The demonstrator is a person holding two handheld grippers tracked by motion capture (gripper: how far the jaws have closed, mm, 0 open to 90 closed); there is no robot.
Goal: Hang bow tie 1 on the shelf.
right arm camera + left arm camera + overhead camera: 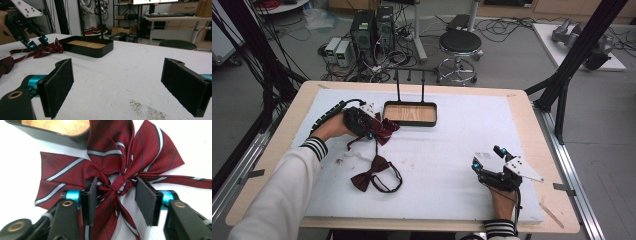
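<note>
Black padded jaws of our left gripper (116, 195) rise from the bottom of the left gripper view, standing on either side of the knot of the striped red bow tie (117, 167), which lies on the white desk (200, 150) just beside the black tray (55, 130) in the upper left of that frame. The jaws are partly closed: the left pad looks to touch the cloth by the knot, while the right pad stands a little clear of it, so we judge the tie not yet gripped. In the high view this tie sits left of centre, against the tray's lower left corner, with a second, plain dark red bow tie (374, 175) lower down, nearer us. Our right gripper (491, 158) rests at the lower right of that view, its jaws wide open and holding nothing. We take the step in hand to be grasping the striped tie at its knot; next we would need to close fully on the knot, lift, and carry it over the tray.
</note>
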